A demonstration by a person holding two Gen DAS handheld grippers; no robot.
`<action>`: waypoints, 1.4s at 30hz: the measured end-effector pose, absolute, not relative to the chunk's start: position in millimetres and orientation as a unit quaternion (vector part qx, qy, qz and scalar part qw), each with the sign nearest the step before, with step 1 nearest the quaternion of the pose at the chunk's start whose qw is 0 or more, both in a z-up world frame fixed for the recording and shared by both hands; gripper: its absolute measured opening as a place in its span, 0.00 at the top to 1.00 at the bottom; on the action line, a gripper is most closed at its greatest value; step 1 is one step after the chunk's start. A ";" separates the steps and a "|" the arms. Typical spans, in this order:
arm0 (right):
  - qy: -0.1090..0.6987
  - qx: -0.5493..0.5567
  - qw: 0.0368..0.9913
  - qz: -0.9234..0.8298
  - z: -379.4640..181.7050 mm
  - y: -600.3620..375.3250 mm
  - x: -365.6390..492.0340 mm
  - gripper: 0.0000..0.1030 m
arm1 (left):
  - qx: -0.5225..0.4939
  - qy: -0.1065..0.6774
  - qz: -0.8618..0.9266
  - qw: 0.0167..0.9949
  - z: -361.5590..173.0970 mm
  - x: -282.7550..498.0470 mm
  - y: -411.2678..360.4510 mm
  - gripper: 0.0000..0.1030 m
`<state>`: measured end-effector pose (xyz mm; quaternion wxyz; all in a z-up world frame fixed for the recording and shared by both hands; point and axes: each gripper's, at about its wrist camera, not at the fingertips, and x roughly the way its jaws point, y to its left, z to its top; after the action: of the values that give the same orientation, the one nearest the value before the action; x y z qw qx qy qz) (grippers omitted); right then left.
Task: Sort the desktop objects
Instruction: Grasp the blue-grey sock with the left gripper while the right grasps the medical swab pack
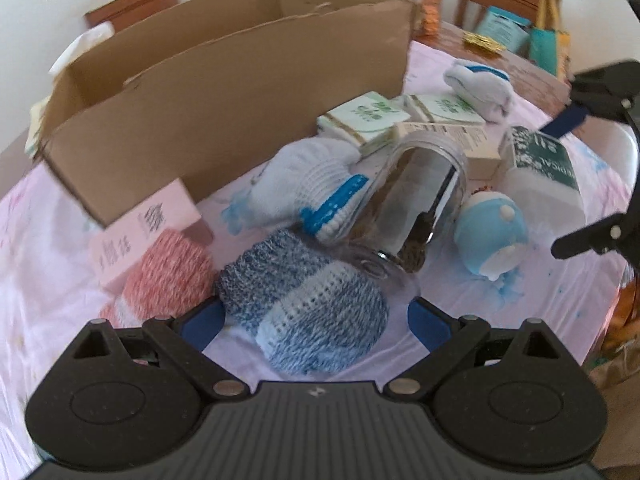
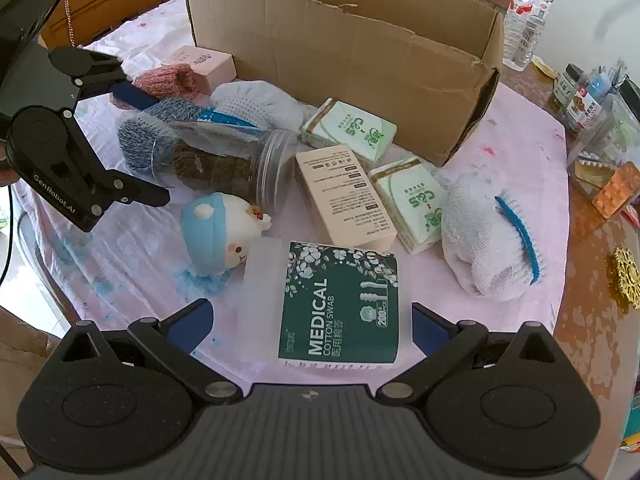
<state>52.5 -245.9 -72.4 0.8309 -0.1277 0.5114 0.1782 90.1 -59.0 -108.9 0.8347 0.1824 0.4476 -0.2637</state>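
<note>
Left hand-held gripper (image 1: 308, 326) is spreading wide around a blue-and-white knitted mitten (image 1: 304, 304). Right hand-held gripper (image 2: 312, 328) is gaping open, straddling a green-labelled cotton swab box (image 2: 340, 304).

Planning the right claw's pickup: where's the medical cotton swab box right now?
In the right wrist view, the medical cotton swab box lies between the open right claw's fingers, just right of the blue-capped plush toy.

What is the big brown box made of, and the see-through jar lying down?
The brown box looks like matte corrugated cardboard: creased walls, torn ragged rim. The jar looks like clear glossy plastic, possibly glass: you can see the brown contents through it, and it reflects light.
</note>
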 end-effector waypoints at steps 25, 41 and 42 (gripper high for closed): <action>0.527 -0.110 0.828 0.155 -80.0 -238.7 58.4 0.00 | 0.284 0.394 -0.358 0.798 -105.2 91.1 -56.8 0.08; 0.532 -0.117 0.826 0.145 -76.7 -242.7 64.8 0.15 | 0.251 0.404 -0.358 0.803 -103.7 96.7 -51.2 0.21; 0.532 -0.117 0.826 0.146 -76.5 -242.6 64.3 0.15 | 0.249 0.406 -0.357 0.803 -103.2 97.4 -51.1 0.21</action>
<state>64.3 -242.6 -76.5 0.8256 -0.1165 0.5323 0.1463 97.4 -51.1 -103.2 0.8035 0.2488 0.4059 -0.3574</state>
